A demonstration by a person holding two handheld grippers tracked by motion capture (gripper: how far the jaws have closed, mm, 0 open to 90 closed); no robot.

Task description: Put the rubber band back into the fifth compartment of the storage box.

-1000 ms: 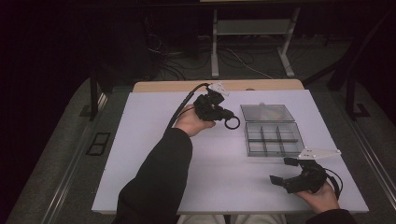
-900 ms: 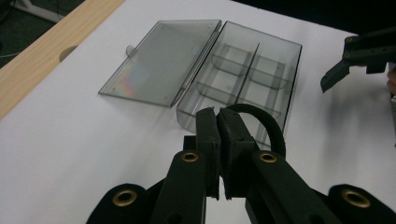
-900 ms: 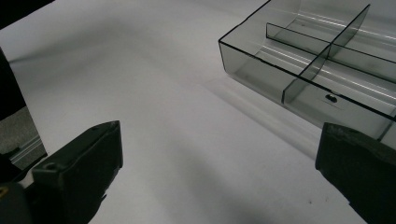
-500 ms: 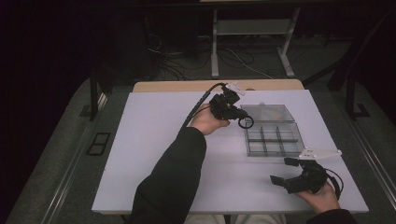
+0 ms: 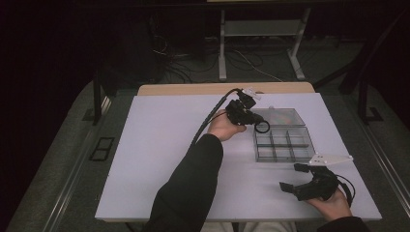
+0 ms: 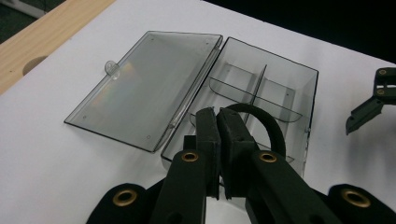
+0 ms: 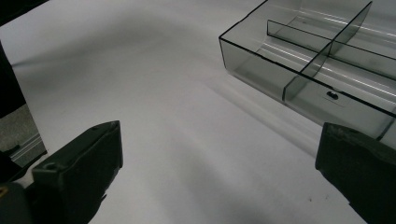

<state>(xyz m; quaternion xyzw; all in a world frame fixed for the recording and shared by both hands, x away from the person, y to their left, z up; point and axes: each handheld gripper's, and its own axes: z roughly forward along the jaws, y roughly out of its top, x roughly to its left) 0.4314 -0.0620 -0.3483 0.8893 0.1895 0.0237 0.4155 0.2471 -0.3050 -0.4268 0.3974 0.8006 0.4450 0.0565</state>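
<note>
Left gripper view: black ring (image 6: 261,122) pinched over the clear box (image 6: 285,88).
The left gripper (image 6: 218,122) clamps the ring above the box's near compartments, lid (image 6: 144,88) lying open at ten o'clock; the right gripper (image 5: 291,177) gapes empty at the box's six o'clock.

A clear, smoke-tinted plastic box (image 6: 261,88) sits glossy on the table, its hinged lid (image 6: 149,86) at 9 o'clock of the tray — smooth enough to throw a faint rainbow sheen. The tabletop (image 5: 164,145) is matt white and smooth, with a strip of pale bare wood (image 5: 193,89) along its 12 o'clock edge. The left gripper (image 6: 223,128) shows matt black plastic arms with brass-coloured metal eyelets and dull, rubbery-looking pads, pinched on a black ring (image 6: 266,123) of matt, slightly rough finish. The right gripper (image 7: 219,177) has the same matt black jaws. A dark cloth sleeve (image 5: 193,188) covers the left forearm.
</note>
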